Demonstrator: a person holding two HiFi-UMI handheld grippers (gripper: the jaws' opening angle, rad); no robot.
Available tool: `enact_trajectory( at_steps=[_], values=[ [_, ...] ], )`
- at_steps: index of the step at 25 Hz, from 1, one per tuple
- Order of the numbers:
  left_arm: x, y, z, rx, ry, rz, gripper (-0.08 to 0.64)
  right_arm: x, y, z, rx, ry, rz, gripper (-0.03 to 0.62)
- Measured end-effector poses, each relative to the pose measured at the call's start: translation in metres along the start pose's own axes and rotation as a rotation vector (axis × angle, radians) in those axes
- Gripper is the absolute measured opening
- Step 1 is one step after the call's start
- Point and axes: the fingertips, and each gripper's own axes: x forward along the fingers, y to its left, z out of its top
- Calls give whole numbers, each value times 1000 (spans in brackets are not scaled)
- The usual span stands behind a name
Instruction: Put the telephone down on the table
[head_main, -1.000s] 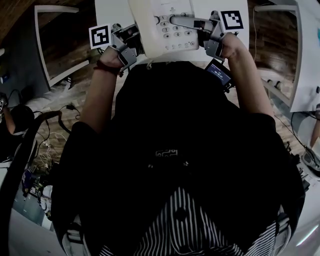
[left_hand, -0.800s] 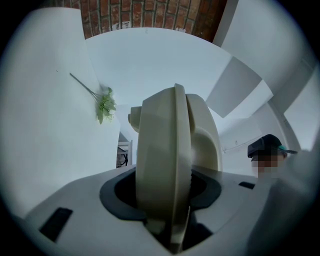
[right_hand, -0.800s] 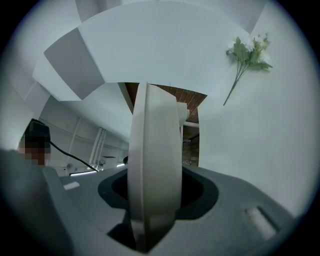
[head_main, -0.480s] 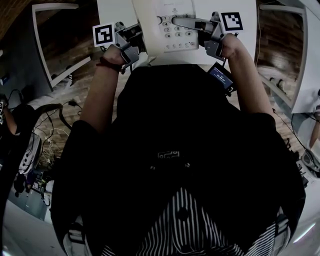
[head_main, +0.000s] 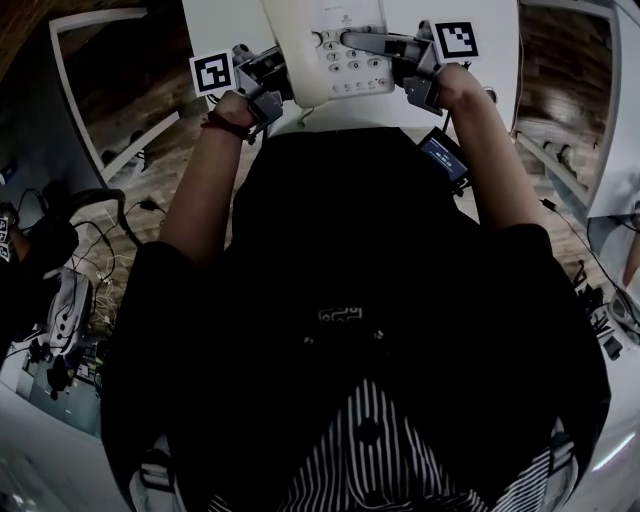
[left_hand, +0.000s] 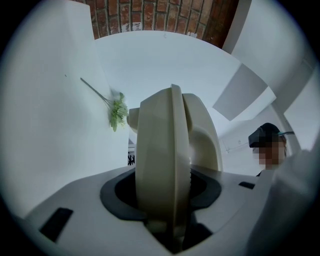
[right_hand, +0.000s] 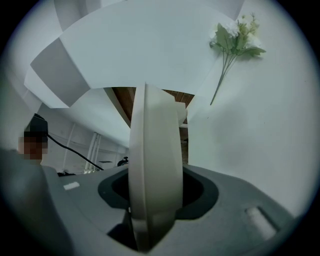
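A cream-white desk telephone (head_main: 330, 50) with a keypad and its handset on top is held at the top of the head view, over the near edge of the white table (head_main: 215, 20). My left gripper (head_main: 275, 80) is shut on the phone's left edge. My right gripper (head_main: 400, 55) is shut on its right edge. In the left gripper view the phone's body (left_hand: 162, 165) stands edge-on between the jaws of the left gripper (left_hand: 170, 220). In the right gripper view its thin edge (right_hand: 152, 170) fills the jaws of the right gripper (right_hand: 150, 215). Whether the phone's base touches the table is hidden.
A green artificial flower sprig (left_hand: 118, 111) lies on the table beyond the phone, and the right gripper view shows the sprig (right_hand: 232, 37) too. A small lit device (head_main: 443, 155) hangs by my right forearm. Other white tables stand at both sides, and cables litter the wooden floor (head_main: 75, 300).
Both grippers and the telephone have shifted slightly up the head view, farther over the table. The grip on both edges is unchanged.
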Motion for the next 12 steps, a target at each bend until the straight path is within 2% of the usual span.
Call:
enact_trajectory(
  at_steps=[5,12],
  values=[
    [-2,11,0,-16,23,29,201,2,-10,-1,6,-15,3,195],
    [-1,25,-5,-25,40,24,201,1,-25,-7,19,-16,13,193]
  ],
)
